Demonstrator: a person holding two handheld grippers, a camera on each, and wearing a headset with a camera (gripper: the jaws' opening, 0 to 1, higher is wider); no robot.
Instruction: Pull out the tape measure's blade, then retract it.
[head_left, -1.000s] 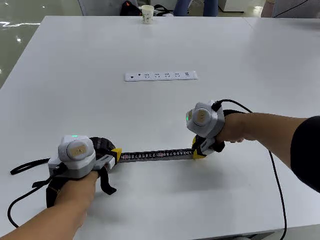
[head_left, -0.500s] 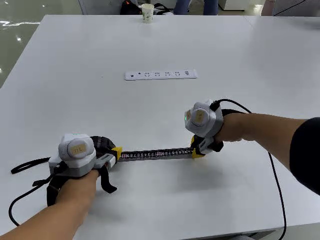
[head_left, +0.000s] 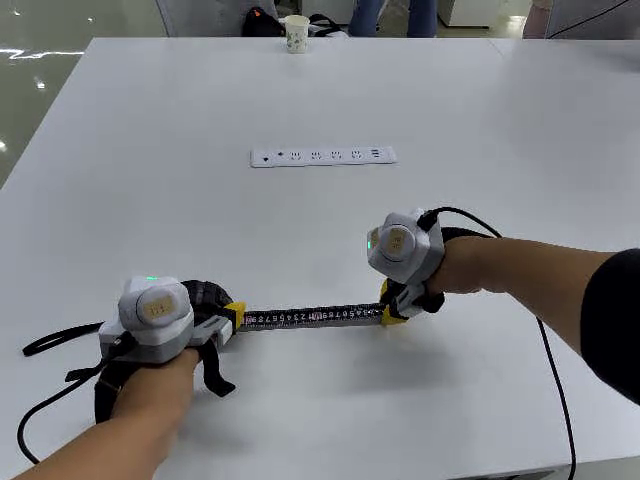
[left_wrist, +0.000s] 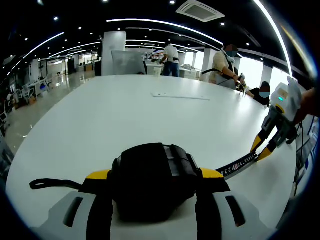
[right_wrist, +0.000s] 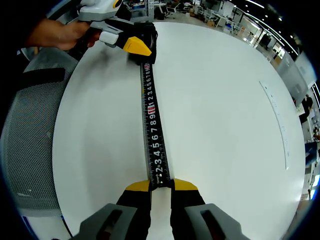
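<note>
The right gripper's (right_wrist: 161, 186) yellow-tipped fingers (right_wrist: 186, 186) are pinched narrow on the free end of the dark, white-numbered metal blade (right_wrist: 151, 125), with the lowest numerals sitting right at the tips. The left gripper's (left_wrist: 156, 175) fingers (left_wrist: 214, 174) are set wider and clamp the two sides of the black rounded tape measure case (left_wrist: 150, 162), which rests on the white table (head_left: 320, 90) near the person's side, its black wrist strap (left_wrist: 50, 184) trailing loose on the surface. Between the two grippers the blade (head_left: 312, 317) lies flat and straight on the tabletop, running from the case (head_left: 205, 295) to the right gripper (head_left: 390, 315). Over the last second the right gripper has drifted slightly toward the left gripper (head_left: 232, 310), which has hardly moved, and the exposed stretch of blade looks a little shorter than it was. The camera has also shifted, so the change is small and not certain. If it is real, the pull-out is probably finished and the retract is just starting, with most of the blade yet to go back into the case. Farther out, a white power strip (head_left: 323, 156) lies well clear of the work, and a paper cup (head_left: 296, 30) stands at the far edge.
</note>
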